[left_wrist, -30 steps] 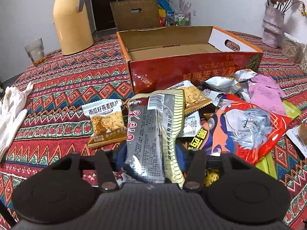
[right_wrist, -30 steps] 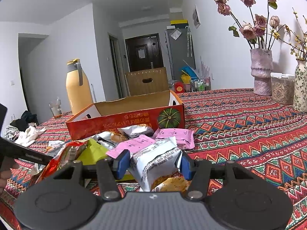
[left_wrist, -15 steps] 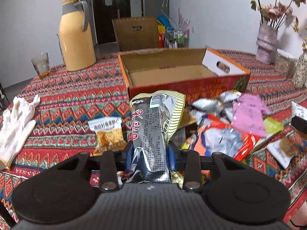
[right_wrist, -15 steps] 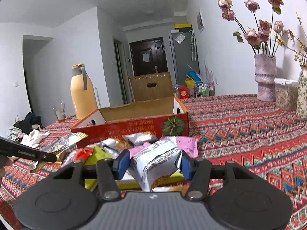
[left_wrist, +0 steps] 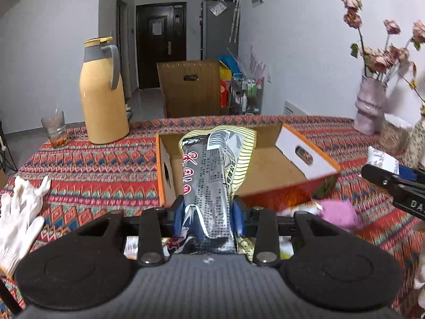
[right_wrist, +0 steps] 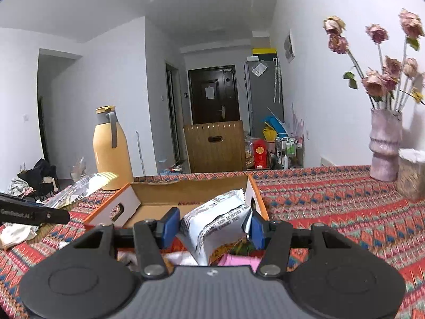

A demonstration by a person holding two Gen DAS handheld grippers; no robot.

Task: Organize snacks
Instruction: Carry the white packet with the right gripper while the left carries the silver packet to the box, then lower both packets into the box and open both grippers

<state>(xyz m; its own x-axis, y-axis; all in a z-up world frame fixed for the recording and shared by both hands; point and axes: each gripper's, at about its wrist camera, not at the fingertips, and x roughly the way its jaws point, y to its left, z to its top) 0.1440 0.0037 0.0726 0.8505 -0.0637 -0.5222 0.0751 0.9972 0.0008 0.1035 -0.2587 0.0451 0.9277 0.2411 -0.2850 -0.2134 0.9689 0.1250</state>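
Left gripper [left_wrist: 208,216]: clenched on the lower part of a long silver-and-yellow snack packet [left_wrist: 212,175], whose free end stood up in front of the box.
Right gripper [right_wrist: 211,224]: grasping a white crinkled snack pouch [right_wrist: 215,220], blue pads pressed into both its sides.
Snack box [left_wrist: 265,170]: open cardboard carton, red printed outside and plain brown inside with an orange rim, empty as far as the views showed; it sat just beyond both grippers on the table.
Remaining snacks: a pink sachet [left_wrist: 336,212] and other wrappers lay near, below the grippers, mostly hidden.
Step, as judged: carrying both packets over the near wall to drop them inside.
Doing it well: clear the near rim fully, since the long packet was floppy and could catch; release low and flat, one at each end.
Materials: foil film, slippery, easily crushed; firm grip, no squeezing harder.
Tablecloth [left_wrist: 101,167]: woven zigzag pattern in red.
Bystanders: a yellow thermos jug [left_wrist: 102,93] far left and a white glove [left_wrist: 18,218] near left.
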